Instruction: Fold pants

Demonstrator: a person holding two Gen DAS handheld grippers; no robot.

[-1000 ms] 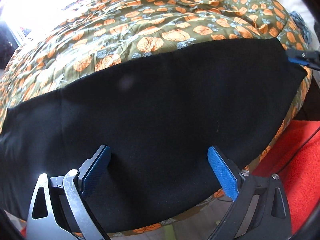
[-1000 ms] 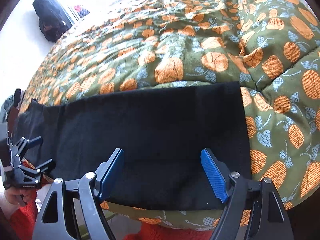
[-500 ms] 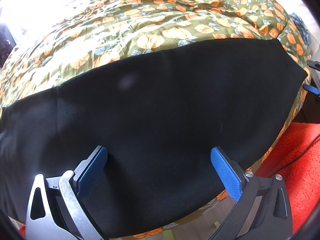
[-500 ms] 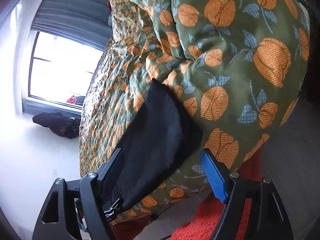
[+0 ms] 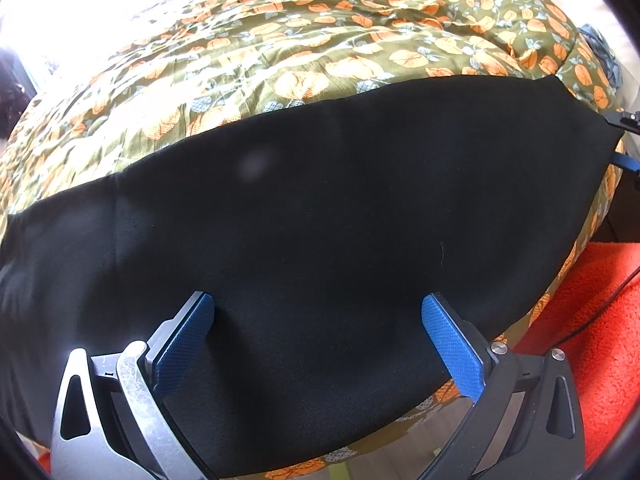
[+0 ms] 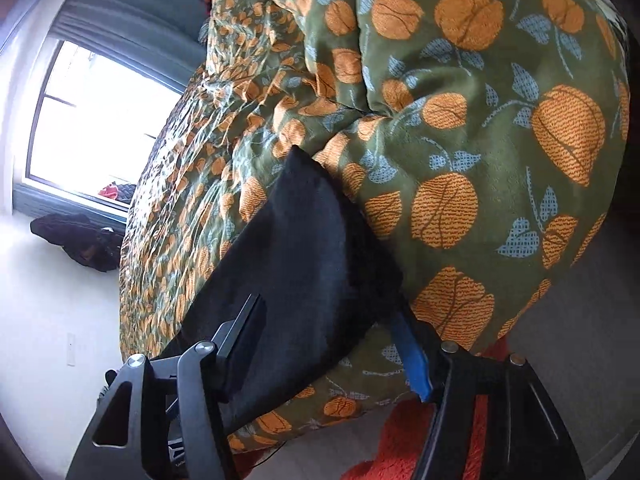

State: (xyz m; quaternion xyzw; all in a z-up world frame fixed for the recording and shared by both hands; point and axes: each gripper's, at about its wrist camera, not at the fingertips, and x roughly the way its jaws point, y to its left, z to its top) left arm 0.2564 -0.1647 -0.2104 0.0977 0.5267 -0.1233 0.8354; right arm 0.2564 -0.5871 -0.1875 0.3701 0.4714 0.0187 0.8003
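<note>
Two claws are at work on the black pants (image 5: pixel 320 208). They lie flat in one long strip along the near edge of the flowery blanket (image 5: pixel 320 40), so the legs look put together already. Folding end to end is left, I think. The left gripper (image 5: pixel 316 314) is wide, hovering over the cloth and holding nothing. The right gripper (image 6: pixel 332 338) is turned sideways at the pants' end, at 3 o'clock in the left view. Its jaws sit on both sides of the corner, not yet pinched tight. An orange rug (image 5: pixel 592 340) lies at 4 o'clock.
</note>
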